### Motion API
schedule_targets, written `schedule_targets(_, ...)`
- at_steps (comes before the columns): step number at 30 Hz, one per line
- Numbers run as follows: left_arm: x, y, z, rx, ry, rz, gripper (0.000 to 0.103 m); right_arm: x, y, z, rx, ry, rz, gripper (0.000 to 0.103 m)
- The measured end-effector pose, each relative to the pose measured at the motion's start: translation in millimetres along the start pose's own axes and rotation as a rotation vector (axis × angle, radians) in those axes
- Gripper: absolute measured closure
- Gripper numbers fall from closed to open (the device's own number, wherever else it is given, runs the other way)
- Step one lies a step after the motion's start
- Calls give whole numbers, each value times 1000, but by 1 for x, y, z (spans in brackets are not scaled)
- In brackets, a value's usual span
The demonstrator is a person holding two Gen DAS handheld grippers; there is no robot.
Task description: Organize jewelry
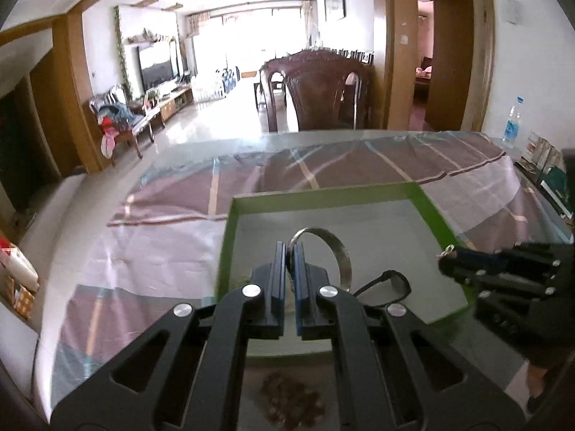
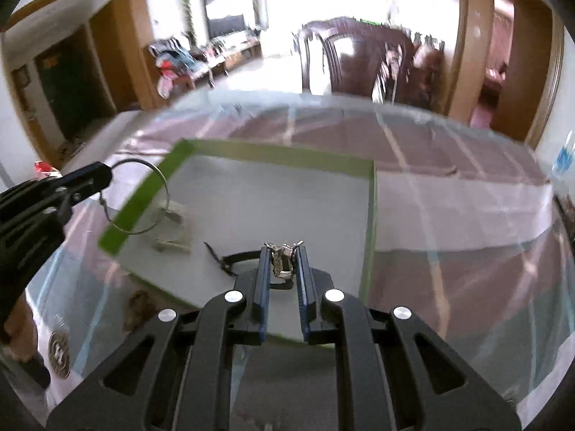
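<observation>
A shallow green-rimmed tray (image 1: 323, 192) with a grey floor lies on the glass-topped table; it also shows in the right wrist view (image 2: 284, 160). My left gripper (image 1: 290, 248) is shut on a silver bangle (image 1: 339, 248) and holds it above the tray's left side; the bangle also shows in the right wrist view (image 2: 158, 176). My right gripper (image 2: 283, 251) is shut on a small silver clasp piece (image 2: 282, 262) above the tray's near edge. A black strap (image 2: 230, 262) lies on the tray floor. The right gripper also shows in the left wrist view (image 1: 445, 256).
A brown beaded heap (image 1: 291, 400) lies on the table before the tray. A pale flat item (image 2: 176, 237) lies in the tray's left part. A dark wooden chair (image 1: 316, 93) stands behind the table. A water bottle (image 1: 512, 124) and boxes stand at the far right.
</observation>
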State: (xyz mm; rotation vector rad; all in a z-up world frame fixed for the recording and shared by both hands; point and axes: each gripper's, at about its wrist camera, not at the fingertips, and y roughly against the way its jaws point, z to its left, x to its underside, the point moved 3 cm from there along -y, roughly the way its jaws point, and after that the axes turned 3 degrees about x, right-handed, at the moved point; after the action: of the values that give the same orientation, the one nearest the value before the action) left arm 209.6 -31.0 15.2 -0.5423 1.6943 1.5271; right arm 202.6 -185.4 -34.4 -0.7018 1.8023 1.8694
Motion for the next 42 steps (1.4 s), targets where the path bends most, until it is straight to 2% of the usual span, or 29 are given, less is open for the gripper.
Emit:
schedule_targets(1, 3, -6, 1, -12, 5, 17, 97, 1, -3, -2, 7, -15, 3, 84)
schedule_targets(2, 6, -8, 3, -25, 10, 31, 95, 5, -4, -6, 8, -45, 7, 67)
schedule_targets(3, 10, -7, 5, -26, 11, 39, 81, 9, 1, -7, -8, -69, 3, 49)
schedule_targets(4, 14, -3, 7, -23, 10, 40, 67, 14, 7, -10, -32, -89, -8, 46)
schedule_targets(7, 34, 19, 18, -46, -8, 31, 64, 37, 35, -13, -77, -72, -9, 46)
schedule_targets(9, 55, 28, 31, -42, 6, 76, 64, 52, 49, -14, -98, -67, -9, 46)
schedule_targets(11, 71, 27, 38, -7, 33, 121, 64, 72, 56, -18, -114, -57, 10, 46)
schedule_targets(14, 98, 8, 44, 42, 83, 228, 64, 95, 51, -20, -86, -48, 53, 46)
schedule_targets(18, 113, -18, 40, 35, 102, 300, 64, 117, 40, -23, -99, -68, 102, 46)
schedule_targets(21, 124, -29, 33, -7, 74, 351, 65, 127, 39, -23, -108, -81, 120, 46)
schedule_targets(25, 141, -18, 19, 28, 32, 402, 67, 139, 39, -19, -105, -54, 140, 46)
schedule_targets(30, 170, 14, 1, 138, -8, 395, 67, 148, 44, -11, -93, -8, 135, 46)
schedule_targets(36, 186, 24, 13, 146, 53, 385, 67, 151, 40, -5, -101, 5, 146, 46)
schedule_targets(38, 186, 24, 15, 145, 55, 376, 74, 154, 38, -2, -99, 12, 154, 46)
schedule_targets(40, 185, 22, 19, 143, 60, 374, 85, 156, 37, 1, -96, 18, 159, 46)
schedule_targets(42, 183, 26, 21, 133, 59, 361, 86, 157, 38, 1, -97, 15, 161, 46)
